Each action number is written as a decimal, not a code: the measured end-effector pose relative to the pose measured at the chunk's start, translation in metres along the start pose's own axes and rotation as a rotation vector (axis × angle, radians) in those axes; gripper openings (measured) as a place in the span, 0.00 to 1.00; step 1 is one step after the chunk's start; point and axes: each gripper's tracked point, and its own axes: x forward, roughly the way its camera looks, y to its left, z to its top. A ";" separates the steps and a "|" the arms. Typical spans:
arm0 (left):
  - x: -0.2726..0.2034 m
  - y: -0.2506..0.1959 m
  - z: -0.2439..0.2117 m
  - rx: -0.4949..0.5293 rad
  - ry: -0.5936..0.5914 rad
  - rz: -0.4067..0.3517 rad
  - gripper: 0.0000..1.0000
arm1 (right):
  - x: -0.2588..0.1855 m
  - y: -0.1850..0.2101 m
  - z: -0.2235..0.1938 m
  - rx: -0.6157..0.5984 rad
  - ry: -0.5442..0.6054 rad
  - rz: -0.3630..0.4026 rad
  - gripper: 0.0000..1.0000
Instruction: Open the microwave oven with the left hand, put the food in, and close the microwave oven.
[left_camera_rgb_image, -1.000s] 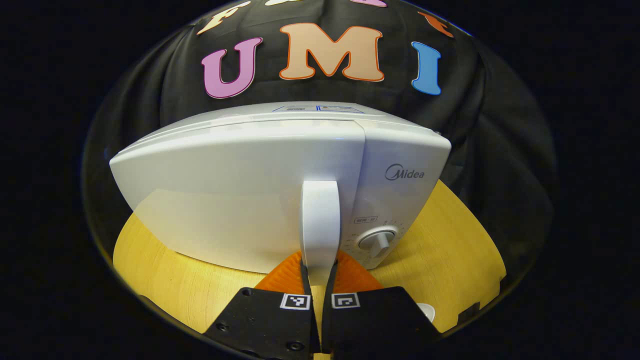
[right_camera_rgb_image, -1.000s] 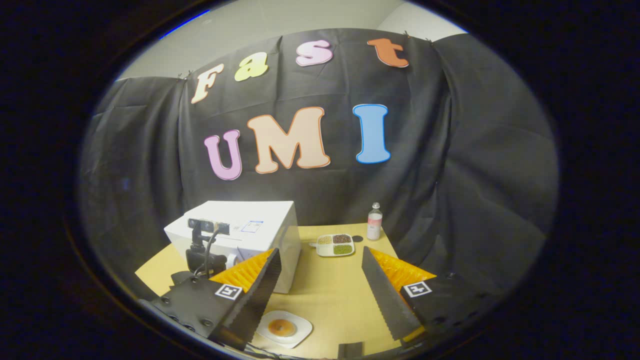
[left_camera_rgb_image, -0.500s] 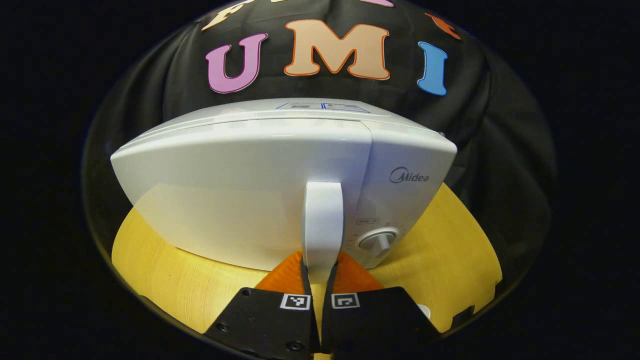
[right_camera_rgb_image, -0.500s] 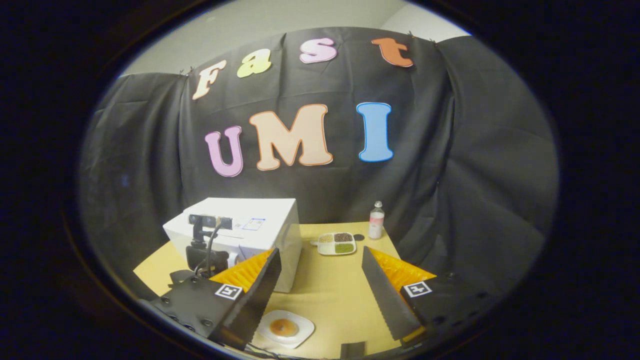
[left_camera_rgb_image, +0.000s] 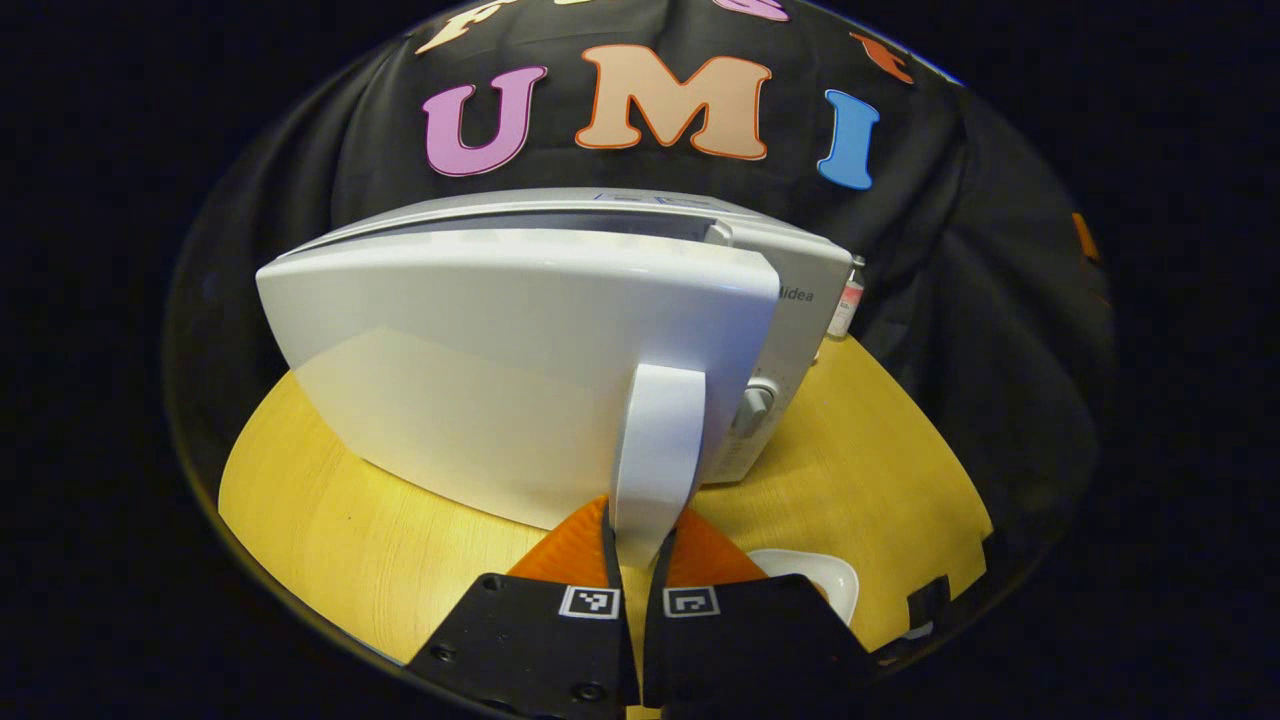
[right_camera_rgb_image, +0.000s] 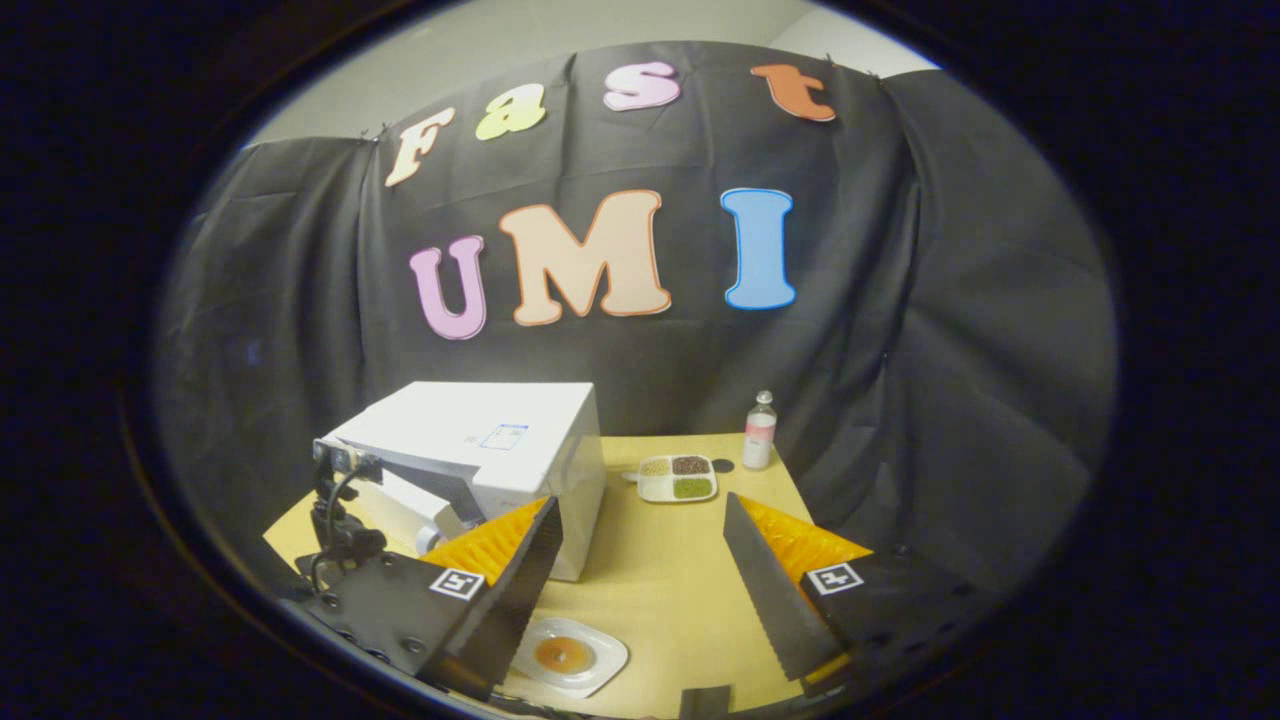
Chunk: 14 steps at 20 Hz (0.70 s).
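2 fingers of my left gripper (left_camera_rgb_image: 636, 545) pinch the microwave door handle (left_camera_rgb_image: 655, 445) straight ahead; the door (left_camera_rgb_image: 510, 350) stands ajar from the microwave (right_camera_rgb_image: 490, 445). My right gripper (right_camera_rgb_image: 640, 560) gapes wide, the food plate (right_camera_rgb_image: 570, 655) just below its left finger.

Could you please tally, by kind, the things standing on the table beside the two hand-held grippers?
Microwave oven: 1
Plate of food: 1
Divided dish with three fillings: 1
Bottle: 1
Total: 4
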 end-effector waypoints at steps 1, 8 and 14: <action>-0.005 0.002 -0.004 0.013 0.001 0.002 0.04 | 0.000 0.004 -0.003 -0.007 0.008 0.011 0.96; -0.053 0.026 -0.031 -0.046 0.019 0.029 0.20 | 0.000 0.042 -0.021 -0.003 0.042 0.080 0.96; -0.092 0.058 -0.049 -0.126 0.025 0.066 0.42 | 0.001 0.076 -0.052 0.018 0.123 0.122 0.96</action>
